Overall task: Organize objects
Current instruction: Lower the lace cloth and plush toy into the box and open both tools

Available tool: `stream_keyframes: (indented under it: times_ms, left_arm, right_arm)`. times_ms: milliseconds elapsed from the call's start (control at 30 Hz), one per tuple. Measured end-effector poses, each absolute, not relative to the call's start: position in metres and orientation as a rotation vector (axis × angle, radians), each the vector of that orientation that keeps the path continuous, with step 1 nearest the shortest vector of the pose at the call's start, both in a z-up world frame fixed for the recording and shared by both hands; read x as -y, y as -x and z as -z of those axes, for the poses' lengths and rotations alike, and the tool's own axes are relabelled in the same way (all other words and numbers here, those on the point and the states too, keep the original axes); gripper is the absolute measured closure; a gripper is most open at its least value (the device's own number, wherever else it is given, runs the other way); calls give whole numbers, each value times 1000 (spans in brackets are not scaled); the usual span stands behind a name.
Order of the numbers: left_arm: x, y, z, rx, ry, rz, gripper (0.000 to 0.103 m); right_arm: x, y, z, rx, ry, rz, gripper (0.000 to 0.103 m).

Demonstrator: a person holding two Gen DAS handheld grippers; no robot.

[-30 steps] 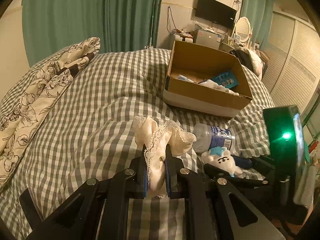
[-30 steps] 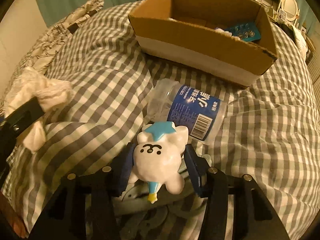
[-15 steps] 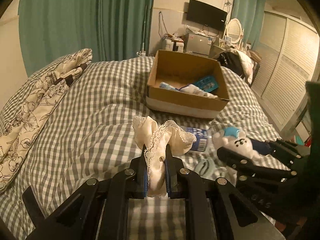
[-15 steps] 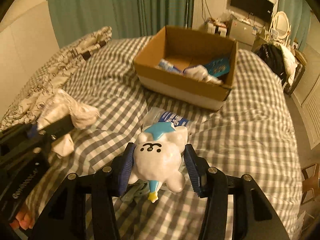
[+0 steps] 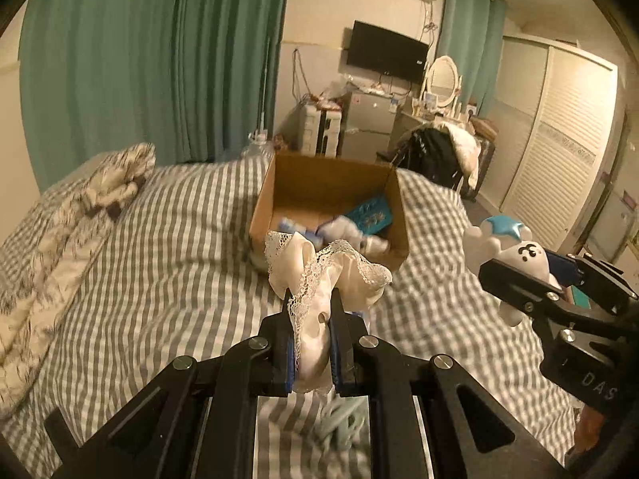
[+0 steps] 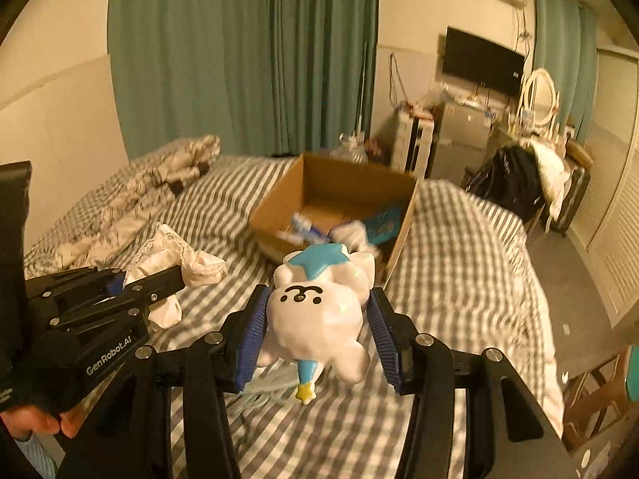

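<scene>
My left gripper [image 5: 312,311] is shut on a cream lace-trimmed cloth [image 5: 327,271] and holds it above the checked bed; it also shows in the right wrist view [image 6: 159,275] with the cloth [image 6: 175,255]. My right gripper [image 6: 317,311] is shut on a white toy animal with a blue star [image 6: 319,307], lifted above the bed; the toy shows in the left wrist view [image 5: 507,251] at the right. An open cardboard box [image 5: 331,183] [image 6: 339,187] sits ahead on the bed with several items inside.
A floral pillow [image 5: 80,215] lies at the left of the checked bed [image 5: 179,239]. Pale blue-green items [image 5: 343,423] lie on the bed under the grippers. Green curtains, a TV, a dresser and a chair with clothes [image 6: 519,183] stand beyond the bed.
Both grippers have risen from the bed with their objects and now sit higher, facing the box. The water bottle has dropped out of view beneath them.
</scene>
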State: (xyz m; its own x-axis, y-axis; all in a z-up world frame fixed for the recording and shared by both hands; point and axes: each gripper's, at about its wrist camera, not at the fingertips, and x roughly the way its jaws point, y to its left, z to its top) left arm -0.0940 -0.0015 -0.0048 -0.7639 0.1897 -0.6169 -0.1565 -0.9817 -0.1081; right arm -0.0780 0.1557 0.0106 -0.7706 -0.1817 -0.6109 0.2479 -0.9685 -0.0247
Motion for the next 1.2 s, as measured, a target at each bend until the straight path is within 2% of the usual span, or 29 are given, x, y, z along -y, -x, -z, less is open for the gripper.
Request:
stream_keyframes:
  times_ms: [300, 467, 533, 833, 967, 1100, 1133, 1200]
  left_arm:
    - [-15, 154, -29, 43, 876, -2811, 90]
    - [-23, 204, -32, 73, 806, -2763, 90]
    - [-29, 226, -28, 34, 803, -2764, 90]
    - [-43, 300, 21, -111, 888, -2766, 90]
    - [-37, 322, 48, -64, 964, -2736, 90]
    - [-39, 331, 70, -96, 999, -2728, 90]
    - [-39, 331, 73, -94, 1007, -2722, 89]
    - [-40, 333, 77, -82, 1028, -2717, 77]
  right_arm:
    - [-179, 123, -53, -146, -795, 2796, 54]
    - [-183, 166, -67, -148, -743, 2806, 54]
    - [-185, 188, -68, -142, -740, 2798, 54]
    - [-180, 283, -29, -140, -835, 2778, 54]
    - [-184, 315, 2, -113, -906, 2759, 54]
    - [-186, 329, 27, -108, -945, 2737, 54]
    - [-186, 329, 32, -99, -951, 2731, 54]
    - [-187, 333, 37, -81, -956, 2726, 53]
